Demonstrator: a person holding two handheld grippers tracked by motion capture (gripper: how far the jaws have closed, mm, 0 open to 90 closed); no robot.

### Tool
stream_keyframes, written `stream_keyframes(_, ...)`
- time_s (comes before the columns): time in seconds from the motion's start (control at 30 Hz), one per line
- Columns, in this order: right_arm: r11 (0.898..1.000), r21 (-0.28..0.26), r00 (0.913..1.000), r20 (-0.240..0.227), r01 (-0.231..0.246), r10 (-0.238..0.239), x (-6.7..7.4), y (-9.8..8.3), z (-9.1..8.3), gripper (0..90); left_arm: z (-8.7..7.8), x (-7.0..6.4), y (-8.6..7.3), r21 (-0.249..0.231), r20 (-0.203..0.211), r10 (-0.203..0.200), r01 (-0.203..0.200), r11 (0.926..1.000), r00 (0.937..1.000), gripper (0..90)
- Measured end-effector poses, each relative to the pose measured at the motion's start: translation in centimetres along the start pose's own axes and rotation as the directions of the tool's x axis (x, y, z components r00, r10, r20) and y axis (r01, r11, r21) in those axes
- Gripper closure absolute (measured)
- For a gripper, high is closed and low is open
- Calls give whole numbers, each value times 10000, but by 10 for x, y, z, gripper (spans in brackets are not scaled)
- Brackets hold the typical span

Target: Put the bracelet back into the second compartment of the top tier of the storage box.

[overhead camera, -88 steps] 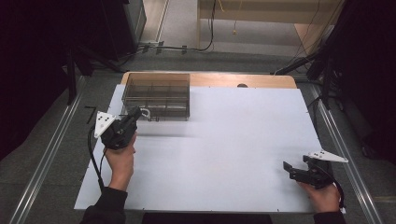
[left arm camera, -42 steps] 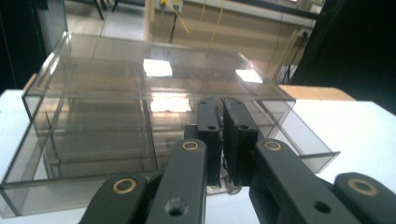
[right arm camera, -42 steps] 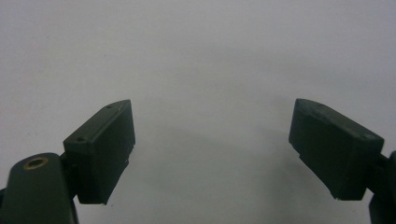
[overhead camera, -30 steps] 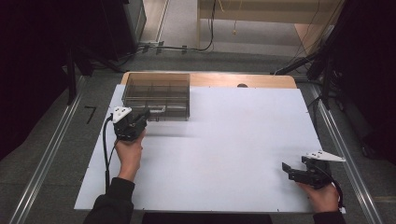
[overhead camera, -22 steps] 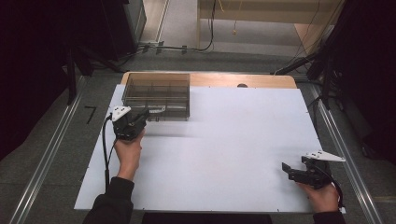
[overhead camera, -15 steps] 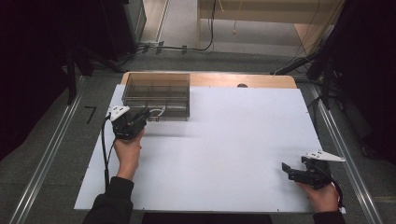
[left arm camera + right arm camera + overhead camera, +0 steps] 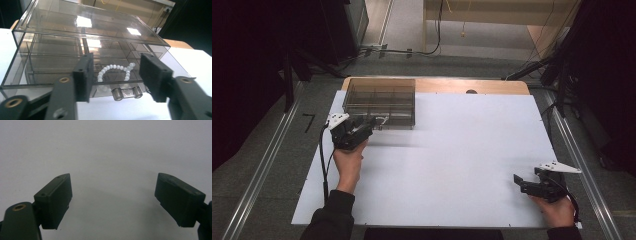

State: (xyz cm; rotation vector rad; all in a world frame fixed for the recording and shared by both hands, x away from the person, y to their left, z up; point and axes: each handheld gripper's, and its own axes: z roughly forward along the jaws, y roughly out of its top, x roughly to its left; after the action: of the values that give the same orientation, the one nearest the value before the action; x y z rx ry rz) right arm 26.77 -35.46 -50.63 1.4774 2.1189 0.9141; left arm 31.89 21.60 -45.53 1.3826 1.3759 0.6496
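Box: your left gripper (image 7: 115, 77) faces the clear box (image 7: 75, 45) — jaws apart, white beads (image 7: 113, 71) inside.
Surface: your right gripper (image 7: 112, 202) spread wide over the white surface (image 7: 107, 150).

A wooden table (image 7: 492, 86) carries a white sheet (image 7: 462, 155) covering nearly all its top. On the sheet's far left corner sits 1 smoky clear plastic compartment box (image 7: 379, 101), holding a white bead bracelet (image 7: 115, 71).

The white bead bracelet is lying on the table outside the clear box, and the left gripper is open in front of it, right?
Not quite. The bead bracelet is inside the clear box, in its pulled-out drawer, not outside on the table. The left gripper view shows it behind the drawer's front wall. The rest holds: the left gripper is open in front of it.
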Motion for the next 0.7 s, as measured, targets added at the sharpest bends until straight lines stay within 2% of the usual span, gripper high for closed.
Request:
stream_keyframes(0.43, 9999, -91, 10000, -32, 76, -76, 0, 0, -1, 131, -8, -5, 1, 118, -496, 471, -466, 9988, 9977, 204)
stream_keyframes(0.57, 9998, -195, 10000, -43, 88, -89, 1, 0, -2, 131, -13, -6, 0, 407, -603, 564, -541, 9977, 9966, 128)
stream_keyframes(0.7, 9994, -307, 9999, -70, 154, -157, 1, 1, -3, 131, -20, -6, -6, 436, -774, 696, -663, 9968, 9946, 84)
